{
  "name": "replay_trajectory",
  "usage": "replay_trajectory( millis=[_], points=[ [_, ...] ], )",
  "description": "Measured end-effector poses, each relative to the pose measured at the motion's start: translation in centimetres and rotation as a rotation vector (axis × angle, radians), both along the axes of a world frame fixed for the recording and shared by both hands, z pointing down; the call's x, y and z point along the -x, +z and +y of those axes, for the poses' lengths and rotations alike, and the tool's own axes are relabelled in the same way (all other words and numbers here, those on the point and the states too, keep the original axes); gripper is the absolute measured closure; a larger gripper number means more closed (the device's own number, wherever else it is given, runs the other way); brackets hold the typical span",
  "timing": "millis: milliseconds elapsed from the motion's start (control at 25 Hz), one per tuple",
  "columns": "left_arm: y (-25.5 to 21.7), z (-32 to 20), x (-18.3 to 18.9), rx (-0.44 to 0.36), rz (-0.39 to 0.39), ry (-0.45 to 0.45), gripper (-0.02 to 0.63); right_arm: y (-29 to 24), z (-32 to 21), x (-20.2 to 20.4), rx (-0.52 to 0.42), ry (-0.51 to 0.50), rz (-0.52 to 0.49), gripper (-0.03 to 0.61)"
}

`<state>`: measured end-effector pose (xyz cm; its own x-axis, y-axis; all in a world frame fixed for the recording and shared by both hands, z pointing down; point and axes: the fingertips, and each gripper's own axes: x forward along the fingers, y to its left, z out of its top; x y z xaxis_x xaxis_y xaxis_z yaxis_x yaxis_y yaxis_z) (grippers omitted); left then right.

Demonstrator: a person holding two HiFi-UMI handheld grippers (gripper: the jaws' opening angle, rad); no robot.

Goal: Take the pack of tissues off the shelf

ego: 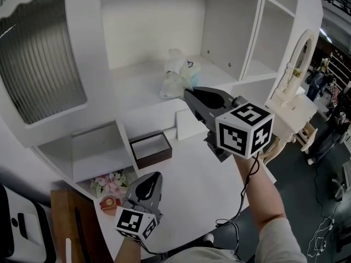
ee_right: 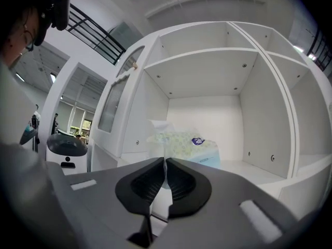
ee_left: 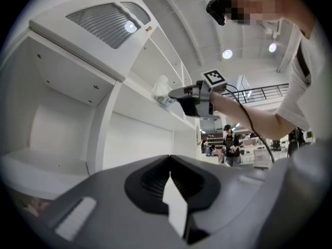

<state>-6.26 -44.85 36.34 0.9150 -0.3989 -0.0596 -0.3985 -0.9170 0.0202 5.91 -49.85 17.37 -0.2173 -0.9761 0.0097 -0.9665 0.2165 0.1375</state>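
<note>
Shelf (ego: 137, 75): white open unit standing over the desk (ego: 186, 174). The pack (ego: 178, 73) is on the middle board, near its front edge, not lifted yet.

Right gripper (ee_right: 165, 162): clenched, jaws nearly together at the pack's front lower edge. That looks like a pinch on loose wrapper film, not on the body of the pack. I can't tell how much film is in the bite.

Left gripper (ee_left: 170, 160): clenched on nothing, low over the desk and well away from the pack.

Risks from here, as I judge them:
- The film bite is thin, so a fast pull could slip it out or tear the wrapper.
- The pack would hang from one edge, swing on lift-off and could clip the shelf's side wall.
- If the grip lets go at the lip, the pack falls onto the desk, around the open box (ego: 151, 149).
- The left gripper is too far away to catch or support it.

Pull slow and straight out.
</note>
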Motion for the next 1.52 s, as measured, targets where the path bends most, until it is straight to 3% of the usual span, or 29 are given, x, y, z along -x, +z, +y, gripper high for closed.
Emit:
replay_trajectory(
  millis=[840,1200,1520],
  points=[
    [-0.5,4.3,-4.1,-0.021,-0.021,0.013,0.612,3.0,11.4,-2.3,-0.05,0.024,-0.001,0.572],
    [-0.7,5.7,-4.7,-0.035,-0.024,0.005,0.612,7.6,14.8,-3.6,-0.01,0.056,-0.091,0.572],
    [-0.6,6.0,-4.5,-0.033,-0.018,-0.022,0.612,12.7,16.2,-3.3,0.023,0.077,-0.097,0.572]
  ],
)
